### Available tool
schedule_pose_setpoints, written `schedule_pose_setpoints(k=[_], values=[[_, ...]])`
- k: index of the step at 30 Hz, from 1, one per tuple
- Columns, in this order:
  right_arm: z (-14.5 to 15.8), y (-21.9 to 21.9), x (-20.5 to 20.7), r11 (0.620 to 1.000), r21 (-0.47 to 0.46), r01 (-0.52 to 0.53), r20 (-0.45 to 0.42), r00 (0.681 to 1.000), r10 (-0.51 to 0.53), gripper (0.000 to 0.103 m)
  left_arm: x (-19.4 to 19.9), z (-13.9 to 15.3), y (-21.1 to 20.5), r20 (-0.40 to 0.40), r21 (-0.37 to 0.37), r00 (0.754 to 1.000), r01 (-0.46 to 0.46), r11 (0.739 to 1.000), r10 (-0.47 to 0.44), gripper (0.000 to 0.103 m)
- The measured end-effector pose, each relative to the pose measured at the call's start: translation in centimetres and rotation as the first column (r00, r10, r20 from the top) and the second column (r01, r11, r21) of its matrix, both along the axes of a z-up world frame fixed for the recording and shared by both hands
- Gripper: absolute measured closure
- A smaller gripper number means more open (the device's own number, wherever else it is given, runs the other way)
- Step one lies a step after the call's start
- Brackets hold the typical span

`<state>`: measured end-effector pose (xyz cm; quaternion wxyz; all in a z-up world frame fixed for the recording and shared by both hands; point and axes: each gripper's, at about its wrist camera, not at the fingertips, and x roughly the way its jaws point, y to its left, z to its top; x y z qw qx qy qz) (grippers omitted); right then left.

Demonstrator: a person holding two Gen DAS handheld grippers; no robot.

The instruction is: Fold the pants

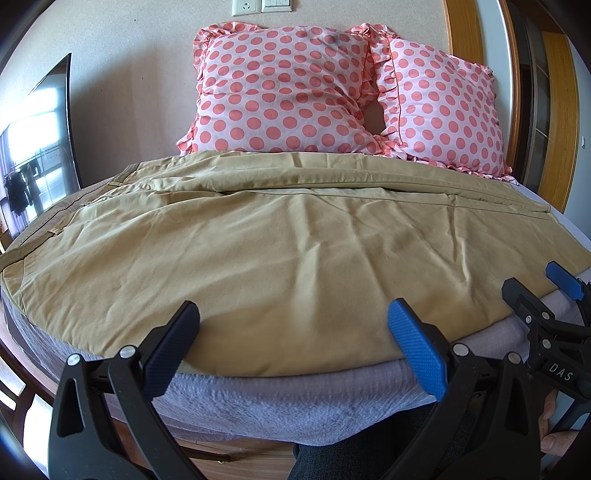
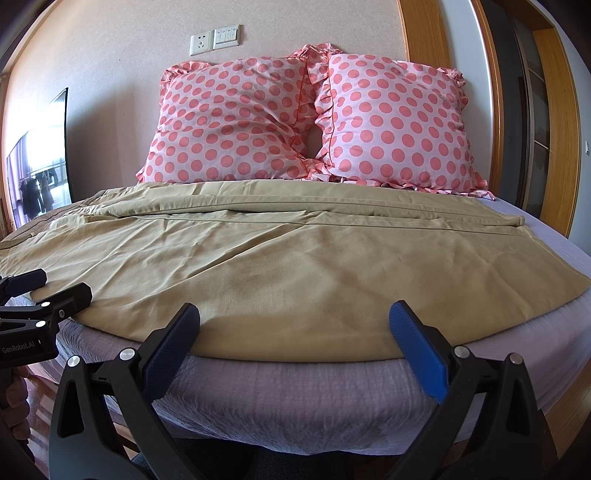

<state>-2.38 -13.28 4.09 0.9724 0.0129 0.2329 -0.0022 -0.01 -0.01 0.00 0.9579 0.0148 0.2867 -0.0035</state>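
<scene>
Left gripper (image 1: pixel 293 325): jaws spread wide, nothing between them, fingertips poised at the near hem of the pants (image 1: pixel 280 236) where the cloth meets the bed's front edge; whether the pads actually touch the fabric cannot be told. Right gripper (image 2: pixel 294 325): likewise spread wide and holding nothing, its tips at the same near edge of the cloth, further along toward the leg end. Each gripper shows in the other's view, the right one (image 1: pixel 546 291) at the far right of the left camera, the left one (image 2: pixel 48 291) at the far left of the right camera, both just beside the fabric edge. Pants: one pair, tan, laid flat and lengthwise across the bed (image 2: pixel 295 391), waistband to the left, leg cuffs to the right, one leg lying over the other with a long seam line running across the far side; moderate creasing on the near panel. Bed covering: one grey-lilac sheet, exposed along the front and right. Pillows: two, pink with coral dots and frilled edges, the left pillow (image 2: pixel 229 122) and right pillow (image 2: pixel 395 122) standing against the wall, touching each other. Wall fittings: one socket (image 2: pixel 201 43) and one switch plate (image 2: pixel 226 36), side by side. One dark screen (image 2: pixel 40 158) stands at the left.
</scene>
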Motion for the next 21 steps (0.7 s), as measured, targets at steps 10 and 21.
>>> schedule_pose_setpoints(k=[10,21], values=[[0.00,-0.04,0.00,1.000,0.000,0.000,0.000,1.000,0.000,0.001,0.00,0.00,0.00,0.000,0.000,1.000,0.000,1.000,0.000,0.002],[-0.04,-0.27,0.18,1.000,0.002,-0.009,-0.007,1.000,0.009,0.001,0.00,0.00,0.00,0.000,0.001,1.000,0.000,1.000,0.000,0.002]])
